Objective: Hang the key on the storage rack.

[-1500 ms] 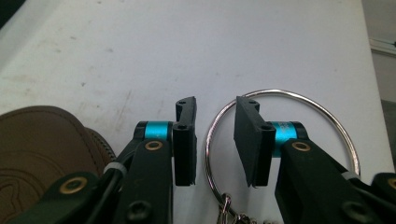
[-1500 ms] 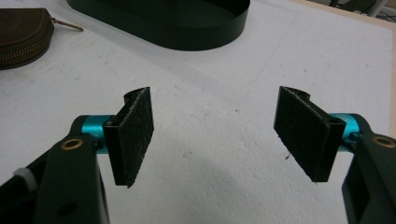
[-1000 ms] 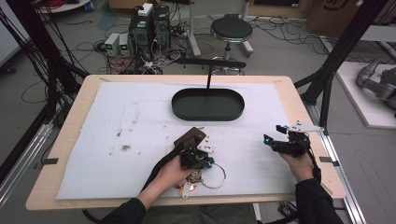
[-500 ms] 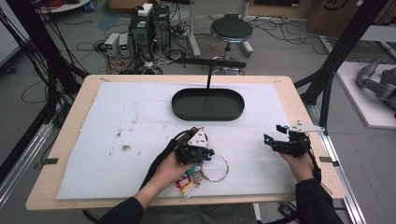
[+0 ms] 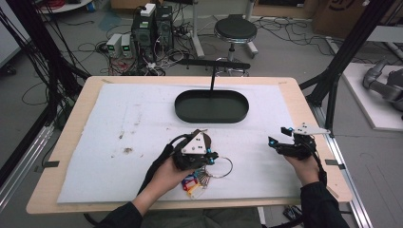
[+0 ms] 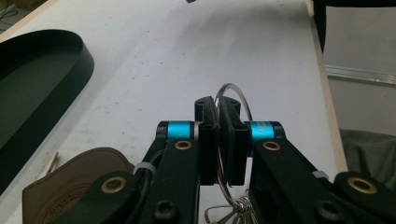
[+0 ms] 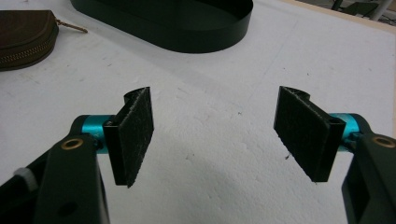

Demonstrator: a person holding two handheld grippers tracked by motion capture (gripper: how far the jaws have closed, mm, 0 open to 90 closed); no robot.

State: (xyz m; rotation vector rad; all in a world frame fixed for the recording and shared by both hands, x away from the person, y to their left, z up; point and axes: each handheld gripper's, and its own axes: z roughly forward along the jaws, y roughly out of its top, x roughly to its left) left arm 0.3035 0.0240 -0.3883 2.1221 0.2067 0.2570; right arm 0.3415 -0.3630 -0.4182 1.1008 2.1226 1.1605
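Key ring [image 6: 232, 100]: metal loop pinched edge-on between the clamped pads of the left gripper [image 6: 218, 109], keys and coloured tags [image 5: 192, 182] dangling beneath it over the white mat [image 5: 119, 142]; right gripper [image 7: 212, 126] spread wide, nothing between its jaws

A thin, polished metal key ring [image 6: 232, 100] is seen. The pads [image 7: 135, 128] look rough and felt-like, the oval tray [image 5: 211, 105] matt black, the pouch [image 7: 25, 37] apparently brown leather, and the table cover [image 5: 119, 123] white and slightly grainy.
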